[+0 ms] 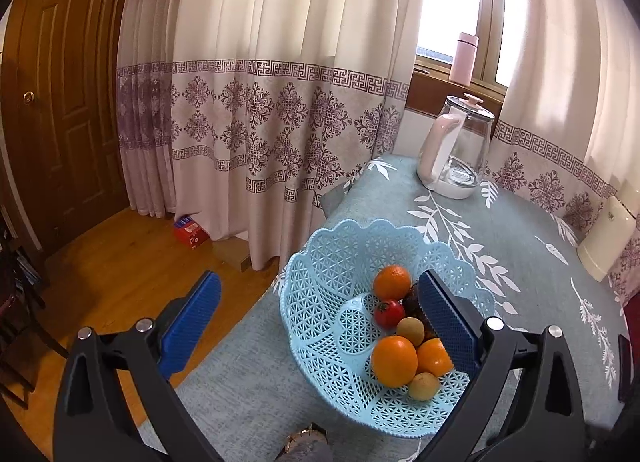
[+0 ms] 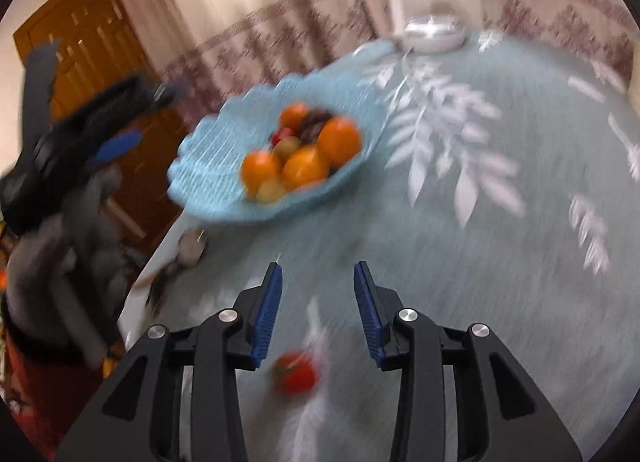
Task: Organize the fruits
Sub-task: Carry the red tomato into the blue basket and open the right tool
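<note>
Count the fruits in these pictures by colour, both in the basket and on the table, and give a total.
Oranges: 4
Red tomatoes: 2 (one in the blue basket, one on the table)
Yellow-green fruits: 2
Dark brown fruit: 1, partly hidden
Total: 9

Left gripper: black angular frame with triangular cut-outs, round silver screw heads at the pivots, and two blue fingers faced with fine ribbed pads. Right gripper: same build, black linkage arms, silver screws, blue ribbed fingers. In the right wrist view, a grey sleeve shows behind the left gripper, blurred.
</note>
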A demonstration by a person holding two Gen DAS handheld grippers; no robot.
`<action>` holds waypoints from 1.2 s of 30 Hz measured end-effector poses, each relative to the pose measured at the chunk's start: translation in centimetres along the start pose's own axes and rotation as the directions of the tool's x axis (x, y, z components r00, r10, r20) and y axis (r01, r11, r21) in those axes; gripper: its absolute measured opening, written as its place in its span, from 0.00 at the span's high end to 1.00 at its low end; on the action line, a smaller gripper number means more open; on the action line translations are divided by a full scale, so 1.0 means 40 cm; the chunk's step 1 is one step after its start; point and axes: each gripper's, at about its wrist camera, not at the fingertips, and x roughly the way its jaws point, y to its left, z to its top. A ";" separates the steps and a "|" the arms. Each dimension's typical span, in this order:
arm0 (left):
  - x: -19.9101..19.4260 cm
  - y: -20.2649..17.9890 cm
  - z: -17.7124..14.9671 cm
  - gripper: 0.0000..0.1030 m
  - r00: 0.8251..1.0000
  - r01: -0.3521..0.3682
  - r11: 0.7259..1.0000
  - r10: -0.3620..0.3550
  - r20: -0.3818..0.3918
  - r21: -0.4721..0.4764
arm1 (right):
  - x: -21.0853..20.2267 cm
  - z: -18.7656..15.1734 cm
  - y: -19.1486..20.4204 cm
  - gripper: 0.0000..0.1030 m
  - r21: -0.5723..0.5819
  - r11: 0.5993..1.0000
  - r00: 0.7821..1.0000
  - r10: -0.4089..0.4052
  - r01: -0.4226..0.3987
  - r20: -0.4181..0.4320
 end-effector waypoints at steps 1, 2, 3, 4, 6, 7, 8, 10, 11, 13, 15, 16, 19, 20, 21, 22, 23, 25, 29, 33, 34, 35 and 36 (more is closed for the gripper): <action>-0.001 0.000 -0.001 0.03 1.000 0.000 1.000 0.000 -0.002 -0.003 | 0.004 -0.023 0.007 0.63 -0.004 0.999 0.999 0.032 -0.032 -0.035; -0.001 -0.001 -0.001 0.03 1.000 0.003 1.000 -0.003 -0.004 -0.004 | 0.008 -0.038 0.014 0.63 -0.022 0.999 0.997 0.043 -0.044 -0.060; -0.002 -0.002 -0.001 0.03 1.000 0.005 1.000 -0.005 -0.004 -0.003 | 0.012 -0.061 0.035 0.63 -0.074 0.997 0.997 -0.004 -0.002 -0.071; -0.004 -0.004 -0.002 0.03 1.000 0.008 1.000 -0.008 -0.003 0.001 | 0.015 -0.074 0.048 0.63 -0.114 0.993 0.996 -0.053 0.045 -0.074; -0.008 -0.009 -0.001 0.03 1.000 0.015 1.000 -0.015 -0.001 0.010 | 0.020 -0.086 0.052 0.63 -0.138 0.987 0.993 -0.093 0.082 -0.071; -0.010 -0.013 -0.001 0.03 1.000 0.017 1.000 -0.017 0.002 0.012 | 0.021 -0.088 0.046 0.63 -0.132 0.987 0.992 -0.107 0.097 -0.068; -0.012 -0.013 0.000 0.03 1.000 0.018 1.000 -0.018 0.004 0.013 | 0.020 -0.087 0.040 0.64 -0.122 0.988 0.992 -0.108 0.099 -0.068; -0.015 -0.013 0.001 0.03 1.000 0.022 1.000 -0.022 0.007 0.013 | 0.013 -0.087 0.030 0.64 -0.105 0.989 0.992 -0.111 0.104 -0.063; -0.015 -0.012 0.002 0.03 1.000 0.022 1.000 -0.022 0.008 0.011 | 0.011 -0.089 0.029 0.64 -0.106 0.989 0.992 -0.114 0.107 -0.062; -0.014 -0.008 0.004 0.03 1.000 0.021 1.000 -0.021 0.008 0.006 | 0.002 -0.099 0.022 0.64 -0.109 0.988 0.992 -0.114 0.107 -0.060; -0.012 -0.005 0.004 0.03 1.000 0.017 1.000 -0.017 0.009 -0.002 | -0.008 -0.114 0.019 0.63 -0.110 0.988 0.992 -0.115 0.108 -0.057; -0.012 -0.004 0.004 0.03 1.000 0.014 1.000 -0.014 0.010 -0.003 | -0.012 -0.118 0.018 0.63 -0.109 0.988 0.991 -0.119 0.113 -0.055; -0.011 -0.008 0.002 0.03 1.000 0.014 1.000 -0.014 0.007 0.000 | -0.021 -0.129 0.016 0.65 -0.108 0.986 0.990 -0.135 0.129 -0.049; -0.012 -0.010 0.001 0.03 1.000 0.014 1.000 -0.014 0.008 0.003 | -0.022 -0.131 0.017 0.66 -0.112 0.984 0.989 -0.142 0.136 -0.046; -0.013 -0.012 0.001 0.03 1.000 0.015 1.000 -0.015 0.009 0.007 | -0.025 -0.132 0.018 0.69 -0.119 0.982 0.987 -0.155 0.149 -0.042; -0.013 -0.013 0.002 0.03 1.000 0.015 1.000 -0.015 0.009 0.008 | -0.028 -0.132 0.019 0.71 -0.121 0.981 0.987 -0.159 0.153 -0.040; -0.013 -0.015 0.001 0.03 1.000 0.014 1.000 -0.014 0.009 0.008 | -0.031 -0.127 0.019 0.72 -0.119 0.981 0.987 -0.159 0.154 -0.035; -0.012 -0.015 0.002 0.03 1.000 0.011 1.000 -0.011 0.005 0.011 | -0.035 -0.116 0.020 0.72 -0.116 0.981 0.987 -0.162 0.158 -0.021; -0.012 -0.010 0.005 0.03 1.000 0.003 1.000 -0.003 0.004 0.007 | -0.049 -0.055 0.038 0.72 -0.121 0.981 0.988 -0.147 0.151 0.045; -0.014 0.004 0.009 0.03 1.000 0.001 1.000 -0.001 0.011 -0.005 | -0.056 0.019 0.070 0.72 -0.130 0.982 0.985 -0.124 0.139 0.120; -0.012 0.007 0.010 0.03 1.000 0.001 1.000 -0.001 0.010 -0.009 | -0.057 0.036 0.078 0.72 -0.130 0.982 0.983 -0.117 0.135 0.139; -0.010 0.008 0.010 0.03 1.000 0.000 1.000 0.000 0.007 -0.010 | -0.056 0.054 0.086 0.72 -0.132 0.983 0.981 -0.110 0.132 0.159; -0.009 0.009 0.009 0.03 1.000 -0.001 1.000 0.001 0.006 -0.010 | -0.051 0.080 0.095 0.72 -0.130 0.983 0.978 -0.104 0.128 0.178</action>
